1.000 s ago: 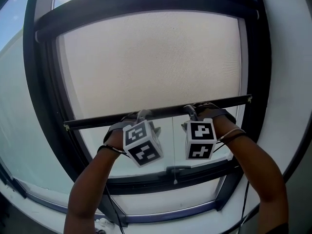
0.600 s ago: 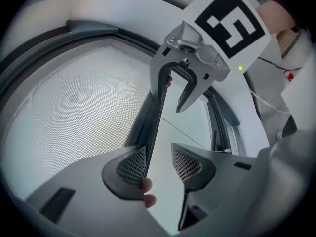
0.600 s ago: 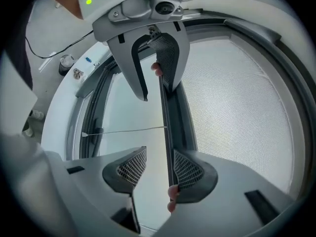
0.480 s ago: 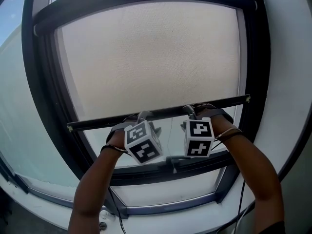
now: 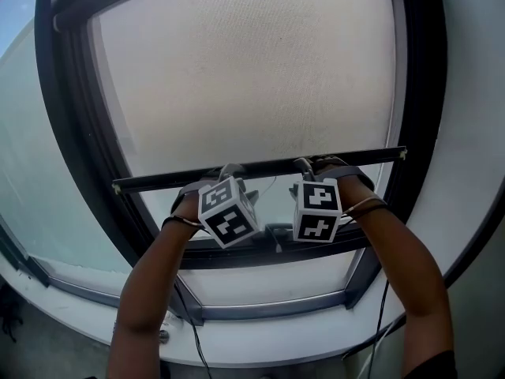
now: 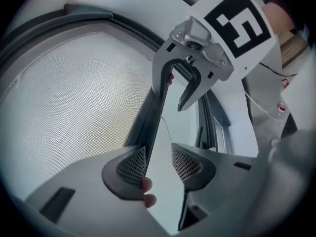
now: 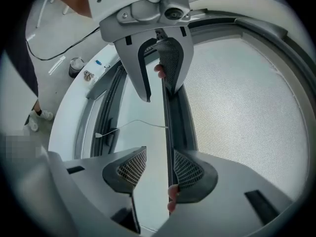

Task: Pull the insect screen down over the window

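Left hand-held gripper (image 6: 159, 162) — jaws well apart, gripping nothing; the insect screen's pull bar (image 5: 268, 166) passes between them and lies against one pad only, with the person's fingertips (image 6: 147, 184) showing at its edge; right hand-held gripper (image 7: 154, 169) — same condition, jaws wide, bar touching a single pad; in the head view the two sit at 7 and 5 o'clock, side by side on the bar; the insect screen (image 5: 252, 69) covers the window from 12 o'clock down to the bar; bare glass (image 5: 268, 204) shows at 6 o'clock, above the lower frame (image 5: 256, 258).
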`<action>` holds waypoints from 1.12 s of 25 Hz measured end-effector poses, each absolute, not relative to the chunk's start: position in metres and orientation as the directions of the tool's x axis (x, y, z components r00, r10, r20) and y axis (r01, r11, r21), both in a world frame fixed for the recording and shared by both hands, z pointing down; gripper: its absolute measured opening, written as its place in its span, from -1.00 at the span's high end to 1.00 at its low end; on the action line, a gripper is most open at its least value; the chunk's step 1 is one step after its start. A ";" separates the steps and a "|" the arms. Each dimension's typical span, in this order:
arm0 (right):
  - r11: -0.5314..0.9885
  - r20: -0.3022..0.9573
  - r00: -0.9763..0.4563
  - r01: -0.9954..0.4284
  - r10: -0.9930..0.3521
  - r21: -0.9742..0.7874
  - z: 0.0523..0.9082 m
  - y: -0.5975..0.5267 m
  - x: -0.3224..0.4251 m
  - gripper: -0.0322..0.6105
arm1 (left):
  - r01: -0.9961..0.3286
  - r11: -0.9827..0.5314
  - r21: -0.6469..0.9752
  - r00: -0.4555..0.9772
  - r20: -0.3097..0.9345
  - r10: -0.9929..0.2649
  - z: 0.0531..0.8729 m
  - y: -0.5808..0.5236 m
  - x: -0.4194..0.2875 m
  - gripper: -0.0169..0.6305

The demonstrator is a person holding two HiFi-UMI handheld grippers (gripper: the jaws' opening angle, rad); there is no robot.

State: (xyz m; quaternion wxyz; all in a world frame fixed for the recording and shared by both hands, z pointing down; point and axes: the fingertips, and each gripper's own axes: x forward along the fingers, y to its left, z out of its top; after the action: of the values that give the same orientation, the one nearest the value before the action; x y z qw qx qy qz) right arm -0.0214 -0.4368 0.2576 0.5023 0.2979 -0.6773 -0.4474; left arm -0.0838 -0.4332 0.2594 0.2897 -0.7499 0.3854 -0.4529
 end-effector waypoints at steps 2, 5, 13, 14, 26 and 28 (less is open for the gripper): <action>0.421 0.411 -0.322 0.043 -0.853 0.906 0.259 -0.435 -0.021 0.35 | -0.321 -0.541 -0.777 0.296 0.460 -0.837 0.260 -0.432 -0.083 0.44; 0.423 0.410 -0.328 0.032 -0.851 0.905 0.261 -0.433 -0.023 0.35 | -0.338 -0.537 -0.773 0.296 0.455 -0.840 0.262 -0.430 -0.084 0.44; 0.510 0.516 -0.285 0.099 -0.808 0.854 0.315 -0.439 -0.021 0.35 | -0.334 -0.606 -0.722 0.290 0.534 -0.795 0.316 -0.435 -0.083 0.44; 0.511 0.517 -0.284 0.102 -0.807 0.853 0.324 -0.440 -0.021 0.35 | -0.334 -0.605 -0.723 0.288 0.533 -0.796 0.326 -0.436 -0.083 0.44; 0.606 0.588 -0.306 0.045 -0.749 0.794 0.391 -0.436 -0.023 0.35 | -0.363 -0.653 -0.665 0.294 0.583 -0.757 0.395 -0.433 -0.083 0.44; 0.614 0.586 -0.321 0.016 -0.744 0.789 0.393 -0.435 -0.024 0.35 | -0.382 -0.650 -0.657 0.304 0.575 -0.759 0.397 -0.433 -0.083 0.44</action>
State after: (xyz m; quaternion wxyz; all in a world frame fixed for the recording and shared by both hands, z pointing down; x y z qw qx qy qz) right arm -0.0245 -0.4354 0.3927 0.5262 0.2501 -0.7281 -0.3612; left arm -0.0834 -0.4332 0.3974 0.2036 -0.7812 0.3653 -0.4635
